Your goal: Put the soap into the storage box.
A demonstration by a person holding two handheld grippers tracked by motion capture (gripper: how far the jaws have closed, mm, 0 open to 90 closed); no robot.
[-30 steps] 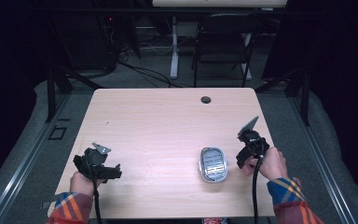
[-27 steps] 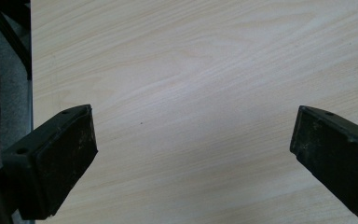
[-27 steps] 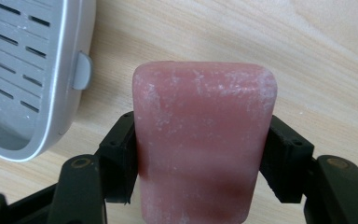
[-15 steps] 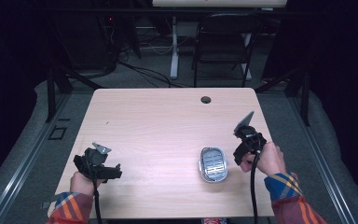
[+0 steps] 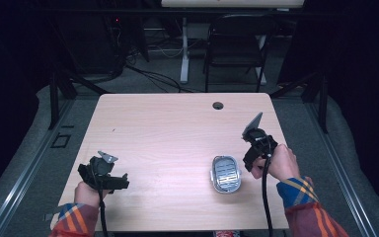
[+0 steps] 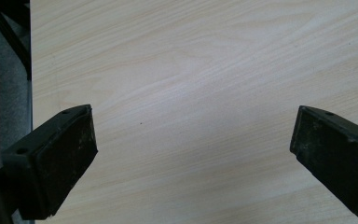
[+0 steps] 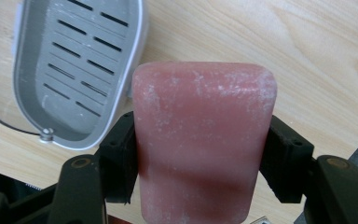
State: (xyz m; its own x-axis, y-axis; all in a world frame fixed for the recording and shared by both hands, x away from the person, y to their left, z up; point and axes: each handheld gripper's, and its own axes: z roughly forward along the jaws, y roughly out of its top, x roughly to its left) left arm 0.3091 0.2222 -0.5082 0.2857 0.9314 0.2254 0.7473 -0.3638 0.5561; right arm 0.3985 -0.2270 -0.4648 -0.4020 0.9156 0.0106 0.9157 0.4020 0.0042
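High view: right tool (image 5: 253, 148) held just beside grey slotted tray (image 5: 225, 174) near worktop (image 5: 177, 128) front right corner, left tool (image 5: 109, 174) near front left edge; left gripper view: left tool (image 6: 193, 158) spread wide over bare worktop; right gripper view: pink soap bar (image 7: 204, 140) clamped in right tool (image 7: 200, 158), tray (image 7: 74, 65) alongside.

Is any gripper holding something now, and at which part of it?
The right gripper holds a pink soap bar, clamped across its two long sides near the lower end. The left gripper is open and holds nothing.
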